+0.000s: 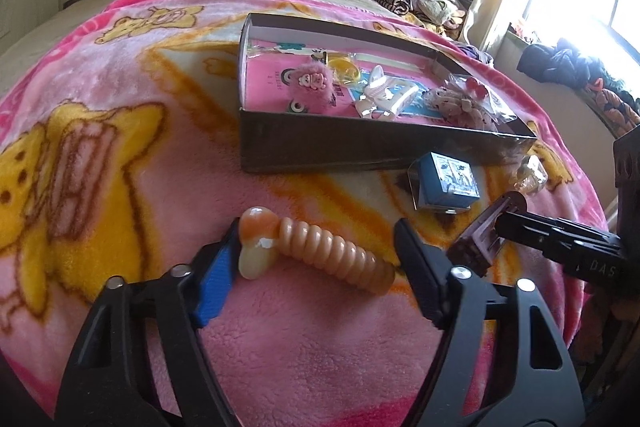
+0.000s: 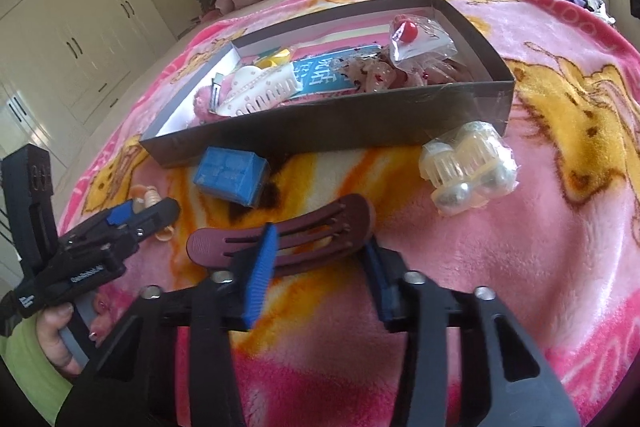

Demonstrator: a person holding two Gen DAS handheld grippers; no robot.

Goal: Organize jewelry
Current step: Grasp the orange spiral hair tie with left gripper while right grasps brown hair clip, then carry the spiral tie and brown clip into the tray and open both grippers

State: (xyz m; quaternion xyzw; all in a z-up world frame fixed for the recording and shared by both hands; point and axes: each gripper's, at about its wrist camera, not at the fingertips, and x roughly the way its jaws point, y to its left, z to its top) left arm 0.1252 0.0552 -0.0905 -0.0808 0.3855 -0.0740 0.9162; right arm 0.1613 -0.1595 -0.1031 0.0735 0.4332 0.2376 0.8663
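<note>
In the left wrist view, the left hand-held gripper (image 1: pixel 316 251) is seen low over a pink cartoon-print blanket (image 1: pixel 120 67) spread on a bed. An orange spiral hair clip (image 1: pixel 320 251) lies between its jaws, one end against the blue pad on the left finger and the other end at the black right finger; the jaws are spread about as wide as the clip is long, and a firm pinch cannot be confirmed. Beyond it, an open dark cardboard box (image 1: pixel 360 151) is set on the blanket, holding a fluffy pink clip (image 1: pixel 314 83), a white claw clip (image 1: pixel 384 95) and bagged accessories. A small blue box (image 1: pixel 444 183) is placed just in front of the cardboard box. At the right, the right hand-held gripper (image 1: pixel 492 231) is seen at a dark maroon barrette (image 1: pixel 476 235).

In the right wrist view, the maroon barrette (image 2: pixel 288 235) is seen lying across the jaws of the right hand-held gripper (image 2: pixel 320 259), with the blue pads pressed against it on both sides. A clear bag of pale claw clips (image 2: pixel 468 167) lies on the blanket just beside the cardboard box (image 2: pixel 320 123), to the right. The blue box (image 2: pixel 230 175) is seen near the box's front wall. At the left, the left hand-held gripper (image 2: pixel 160 215) is held by a hand (image 2: pixel 60 339) in a green sleeve, with the orange clip (image 2: pixel 150 201) at its tips.
</note>
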